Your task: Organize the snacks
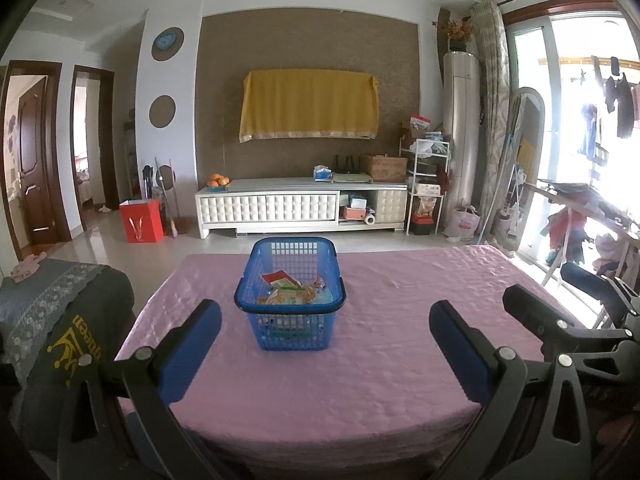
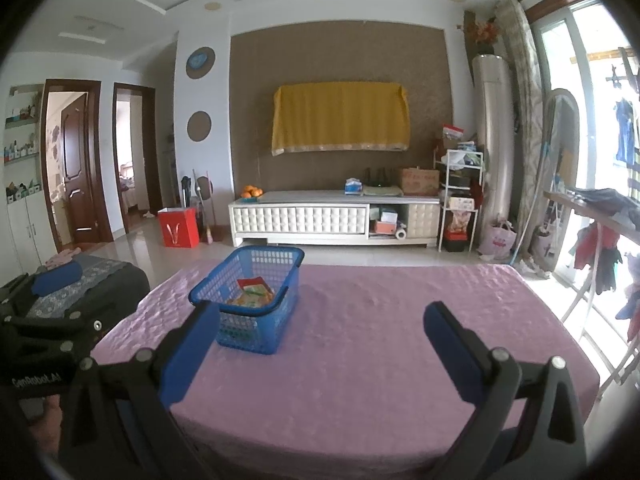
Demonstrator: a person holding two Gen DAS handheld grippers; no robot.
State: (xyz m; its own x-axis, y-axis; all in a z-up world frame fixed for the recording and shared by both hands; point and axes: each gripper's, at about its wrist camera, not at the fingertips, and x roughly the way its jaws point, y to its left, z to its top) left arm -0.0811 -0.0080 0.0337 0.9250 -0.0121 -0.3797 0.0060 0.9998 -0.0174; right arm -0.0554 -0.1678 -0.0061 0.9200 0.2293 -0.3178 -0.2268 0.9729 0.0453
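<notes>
Jaws wide apart on left gripper (image 1: 325, 310), nothing held, poised low over the near edge of the surface (image 1: 360, 392). Same on right gripper (image 2: 322, 309): spread open, empty, level with its partner and just beside it.

Straight ahead of the left jaws, centred in the gap: basket (image 1: 292, 330), blue, standing upright on the pink cloth, near but not touching. Short front wall facing the left fingers, long axis running directly away along their line. Inside, a loose heap of snacks (image 1: 288, 290), packets in orange, red and green, lying below the rim; individual kinds too small to tell.

From the right gripper, basket (image 2: 248, 334) off ahead and to the left, seen corner-on, one corner hidden behind the left finger; snacks (image 2: 254, 294) visible over the rim. Bare surface (image 2: 380, 360) dead ahead of these jaws.

Judged from this: left the better placed, needing only a plain forward reach and a dip over the rim. Right needing a swing inward across the cloth. No packets visible loose on the cloth, so likely either a picking-out about to begin or the sorting finished; cannot tell which.
</notes>
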